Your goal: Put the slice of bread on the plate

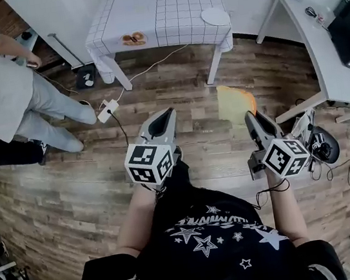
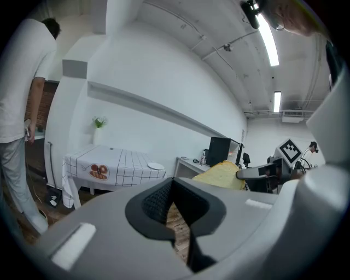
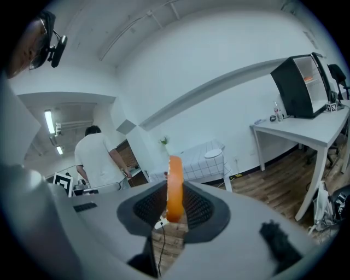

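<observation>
One bread slice (image 1: pixel 234 102) in right tool (image 1: pixel 250 117); one plate (image 1: pixel 215 16).

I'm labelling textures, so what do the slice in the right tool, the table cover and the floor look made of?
Yellow square slice with orange edge: matte, bread or a foam replica; can't tell. White grid-patterned table cover: cloth, draping in folds at corners. Brown plank floor: wood or wood-look laminate, grain and seams visible.
</observation>
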{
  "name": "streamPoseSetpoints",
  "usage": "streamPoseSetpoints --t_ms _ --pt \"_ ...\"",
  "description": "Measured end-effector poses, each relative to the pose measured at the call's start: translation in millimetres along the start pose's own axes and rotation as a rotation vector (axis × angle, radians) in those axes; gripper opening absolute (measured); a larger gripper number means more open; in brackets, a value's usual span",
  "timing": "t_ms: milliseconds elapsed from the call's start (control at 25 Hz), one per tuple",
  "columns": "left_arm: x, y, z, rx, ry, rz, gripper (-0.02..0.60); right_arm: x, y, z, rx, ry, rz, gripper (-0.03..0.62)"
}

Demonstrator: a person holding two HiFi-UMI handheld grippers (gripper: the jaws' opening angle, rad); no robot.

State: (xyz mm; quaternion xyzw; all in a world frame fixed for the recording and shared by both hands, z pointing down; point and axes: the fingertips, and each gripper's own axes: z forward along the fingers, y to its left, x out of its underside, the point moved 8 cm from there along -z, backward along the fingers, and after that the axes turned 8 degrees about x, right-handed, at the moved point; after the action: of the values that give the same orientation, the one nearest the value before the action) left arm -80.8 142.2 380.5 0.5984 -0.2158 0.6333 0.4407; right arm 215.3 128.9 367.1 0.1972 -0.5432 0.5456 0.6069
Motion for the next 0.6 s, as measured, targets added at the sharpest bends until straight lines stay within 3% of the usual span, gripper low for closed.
streamPoseSetpoints --t_ms 600 --pt "-45 118 76 0.059 0.005 -0.003 0.009 -47 8 122 0.075 -0.016 0.010 0.092"
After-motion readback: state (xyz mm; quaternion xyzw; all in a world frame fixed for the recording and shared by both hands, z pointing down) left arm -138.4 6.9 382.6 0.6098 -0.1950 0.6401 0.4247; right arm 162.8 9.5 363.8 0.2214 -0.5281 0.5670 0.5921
